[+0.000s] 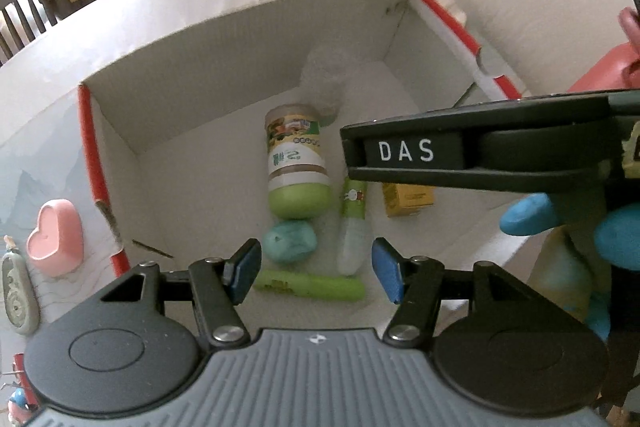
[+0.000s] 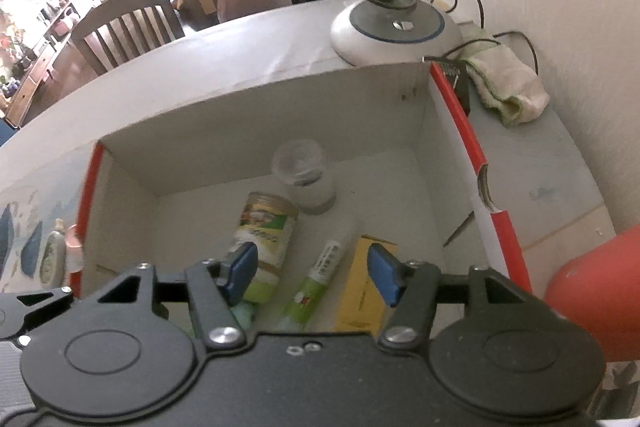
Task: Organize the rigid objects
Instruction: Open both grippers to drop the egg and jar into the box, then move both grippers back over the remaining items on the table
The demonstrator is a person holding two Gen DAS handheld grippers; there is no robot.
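A white cardboard box with red edges (image 1: 96, 167) (image 2: 476, 155) holds several objects. In the left wrist view I see a jar with a green lid (image 1: 298, 163), a teal lump (image 1: 290, 241), a green-and-white tube (image 1: 352, 227), a green marker (image 1: 312, 285), a yellow carton (image 1: 408, 201) and a clear cup (image 1: 326, 79). The right wrist view shows the jar (image 2: 266, 243), tube (image 2: 316, 287), carton (image 2: 366, 291) and cup (image 2: 304, 179). My left gripper (image 1: 316, 275) is open and empty above the box's near side. My right gripper (image 2: 312, 275) is open and empty over the box; its body (image 1: 480, 151) crosses the left view.
A pink heart-shaped dish (image 1: 54, 237) and a grey oval item (image 1: 16, 299) lie left of the box. A lamp base (image 2: 394, 31) with cables stands behind it, a folded cloth (image 2: 508, 87) at the back right, a red object (image 2: 596, 291) at the right. Wooden chairs (image 2: 124, 23) stand beyond the table.
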